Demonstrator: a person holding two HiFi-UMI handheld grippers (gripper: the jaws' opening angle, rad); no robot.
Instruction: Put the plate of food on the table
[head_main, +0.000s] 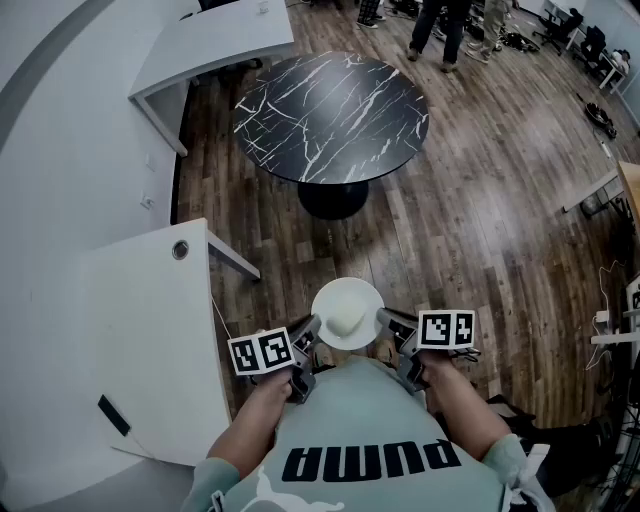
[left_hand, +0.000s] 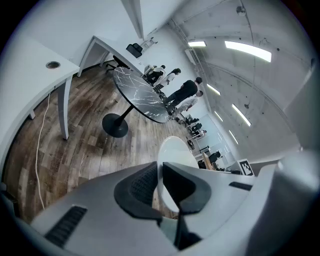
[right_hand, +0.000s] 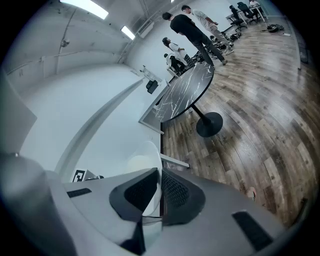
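- The plate (head_main: 347, 313) is white and round, with a pale mound of food (head_main: 345, 322) on it. It is held level in the air over the wooden floor (head_main: 480, 200), close in front of the person's chest.
- The left tongs (head_main: 305, 338) are closed on the plate's left rim. In the left gripper view, both dark pads (left_hand: 142, 186) pinch the thin white edge.
- The right tongs (head_main: 388, 325) are closed on the opposite rim. The right gripper view shows the rim clamped between its 2 ribbed pads (right_hand: 172, 192).
- The round black tabletop (head_main: 330, 115) with white veining stands ahead on 1 pedestal. The plate is well short of its near edge.
- The person's pale green shirt (head_main: 365, 420) reads "PUMA" in black, upside down in the head view.
- A white desk (head_main: 150, 340) stands at the left.
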